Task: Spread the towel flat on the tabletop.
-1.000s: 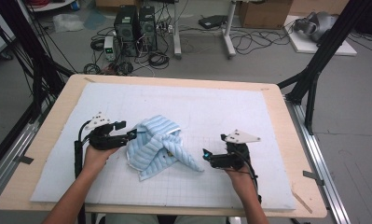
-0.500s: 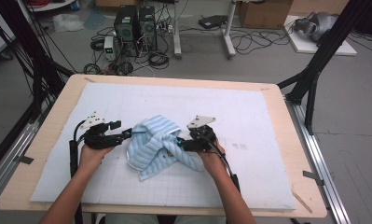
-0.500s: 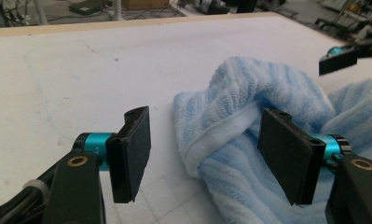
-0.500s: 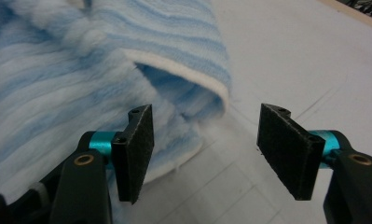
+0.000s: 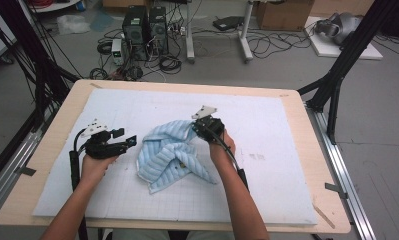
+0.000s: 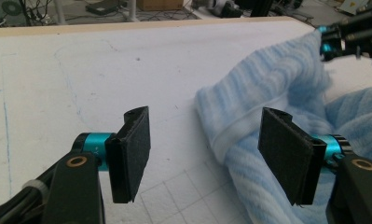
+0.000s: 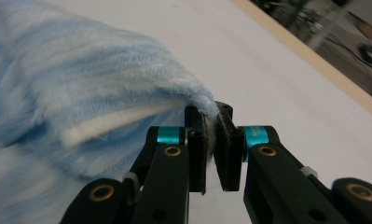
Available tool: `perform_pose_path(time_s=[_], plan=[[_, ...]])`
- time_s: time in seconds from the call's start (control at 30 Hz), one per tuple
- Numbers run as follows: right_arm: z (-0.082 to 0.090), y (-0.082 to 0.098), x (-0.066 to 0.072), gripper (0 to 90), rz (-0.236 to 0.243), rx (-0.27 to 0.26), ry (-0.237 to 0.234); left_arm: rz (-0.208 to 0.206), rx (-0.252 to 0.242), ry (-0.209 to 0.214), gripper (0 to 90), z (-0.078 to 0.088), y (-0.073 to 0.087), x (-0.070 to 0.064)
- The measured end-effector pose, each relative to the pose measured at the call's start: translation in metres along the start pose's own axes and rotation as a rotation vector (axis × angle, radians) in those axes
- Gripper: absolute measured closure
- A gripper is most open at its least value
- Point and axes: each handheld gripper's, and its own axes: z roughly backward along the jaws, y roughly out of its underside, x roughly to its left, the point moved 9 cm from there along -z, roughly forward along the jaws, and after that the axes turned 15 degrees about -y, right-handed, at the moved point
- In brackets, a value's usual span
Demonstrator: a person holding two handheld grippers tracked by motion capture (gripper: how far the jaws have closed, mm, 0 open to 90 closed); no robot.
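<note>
Right then, two hand-held grippers and one towel [image 5: 169, 152], blue-and-white striped, crumpled mid-table [image 5: 297, 200]. Left hand-held gripper [image 5: 129, 140] hung apart beside it; right hand-held gripper [image 5: 196, 129] had just been closing, clamped on its far edge.

Two black grippers – left gripper [image 5: 129, 140], right gripper [image 5: 197, 129] – showing teal collars and brass rivets, grey three-cornered plates riding on top, black cables trailing along bare, sleeveless forearms, dark felt-like pads [image 6: 136, 151] lining jaws
</note>
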Motion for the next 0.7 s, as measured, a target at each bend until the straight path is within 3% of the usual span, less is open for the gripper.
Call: perform_pose_path(time_s=[0.1, 0.23, 0.3, 0.37, 0.5, 0.7], plan=[[0.004, 0.01, -0.033, 84.3, -0.059, 0.067, 0.096, -0.007, 0.004, -0.009, 34.7, -0.001, 0.001, -0.001], [0.013, 0.033, -0.068, 83.1, -0.19, 0.099, 0.201, -0.007, 0.004, -0.009, 34.7, -0.001, 0.001, -0.002], [0.016, 0.047, -0.079, 77.5, -0.273, 0.125, 0.235, -0.006, 0.008, -0.007, 34.7, -0.002, 0.002, -0.002], [0.019, 0.056, -0.085, 68.6, -0.326, 0.128, 0.249, -0.003, 0.01, -0.006, 34.8, -0.002, 0.003, -0.002], [0.024, 0.054, -0.079, 56.3, -0.314, 0.057, 0.214, -0.002, 0.011, -0.004, 34.8, -0.002, 0.003, -0.001], [0.044, 0.049, -0.054, 48.3, -0.228, -0.051, 0.127, -0.002, 0.012, -0.006, 34.8, -0.002, 0.003, 0.0]])
